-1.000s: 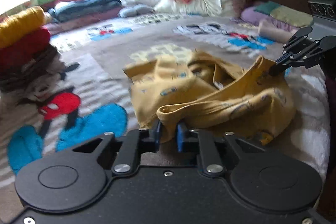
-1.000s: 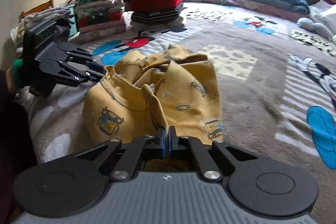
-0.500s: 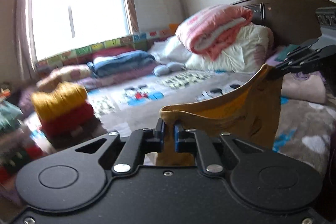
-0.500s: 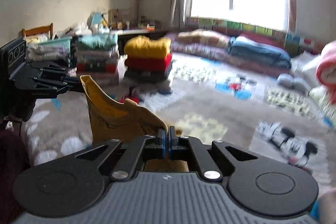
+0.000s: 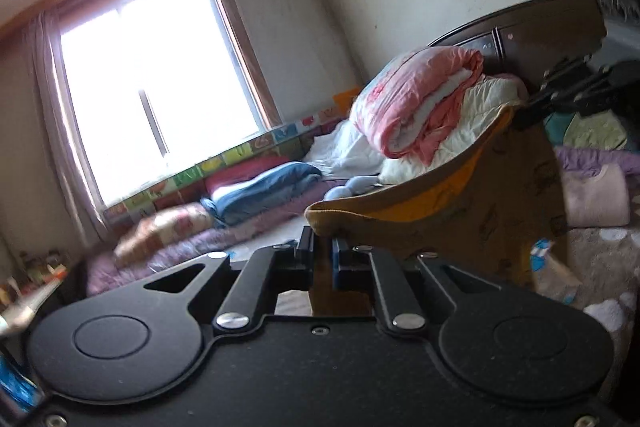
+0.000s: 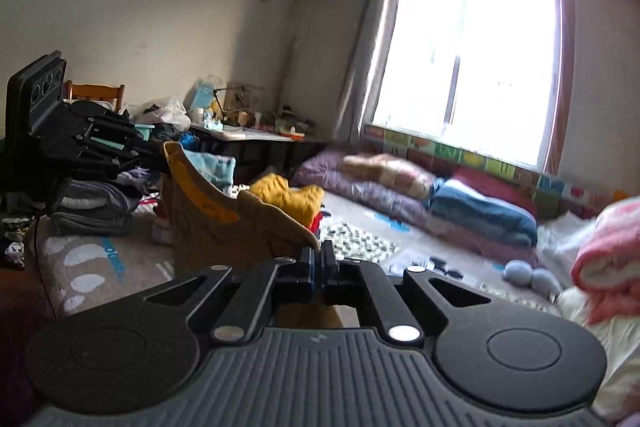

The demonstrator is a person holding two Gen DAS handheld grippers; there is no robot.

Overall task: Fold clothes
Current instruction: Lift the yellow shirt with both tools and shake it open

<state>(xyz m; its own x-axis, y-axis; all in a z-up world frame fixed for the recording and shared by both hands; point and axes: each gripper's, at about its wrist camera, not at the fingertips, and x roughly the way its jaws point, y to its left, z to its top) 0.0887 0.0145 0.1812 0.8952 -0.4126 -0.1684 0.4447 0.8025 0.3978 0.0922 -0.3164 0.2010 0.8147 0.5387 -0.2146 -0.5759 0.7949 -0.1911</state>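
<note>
Both my left tongs (image 5: 322,251) and right tongs (image 6: 319,258) pinch the hem of the soft, light mustard-yellow printed cotton garment (image 5: 472,211), which sags limp between them above the bed (image 6: 100,267); its corners give the surest hold.

Daylight is pouring through the window (image 5: 156,75), blowing it out to white glare in both views and leaving the near foreground lying dim. Fisheye distortion is bending the walls and darkening the corners. Motion blur is smearing the bedding (image 6: 400,187) and right edges.
</note>
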